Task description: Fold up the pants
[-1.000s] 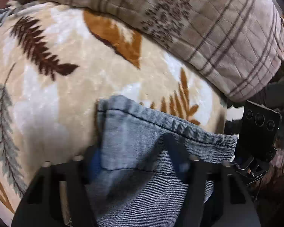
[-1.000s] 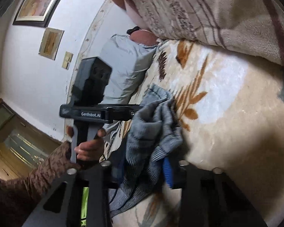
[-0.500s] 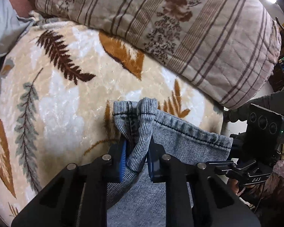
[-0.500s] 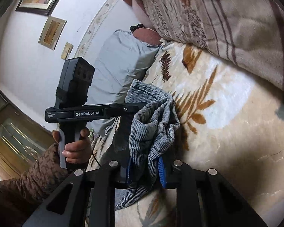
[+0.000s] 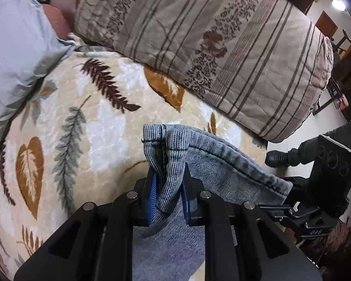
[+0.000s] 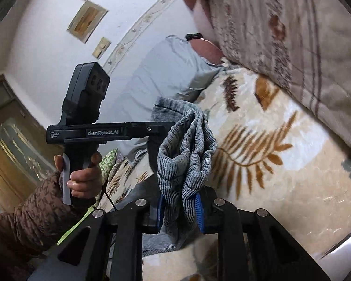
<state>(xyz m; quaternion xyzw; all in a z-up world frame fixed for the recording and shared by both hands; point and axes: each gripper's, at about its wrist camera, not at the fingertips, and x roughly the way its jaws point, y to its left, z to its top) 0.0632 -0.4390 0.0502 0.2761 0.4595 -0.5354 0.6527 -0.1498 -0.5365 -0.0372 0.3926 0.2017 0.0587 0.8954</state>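
Observation:
The grey-blue denim pants (image 5: 213, 164) hang bunched between my two grippers above a cream leaf-print blanket (image 5: 82, 128). My left gripper (image 5: 168, 196) is shut on one corner of the pants' edge, with the cloth pinched between its blue pads. My right gripper (image 6: 180, 207) is shut on the other corner of the pants (image 6: 187, 149), which fold up in ribbed layers above the pads. The left gripper's body (image 6: 86, 126) shows in the right wrist view, and the right gripper's body (image 5: 327, 180) shows in the left wrist view.
A large striped brown quilt roll (image 5: 222, 46) lies along the far side of the bed. A pale blue pillow (image 5: 16, 58) lies at the left, and it shows in the right wrist view (image 6: 161, 70). The bed's edge is at the right.
Both grippers have closed on the pants' edge and lifted it off the blanket. The cloth now stands bunched between the pads, higher than before.

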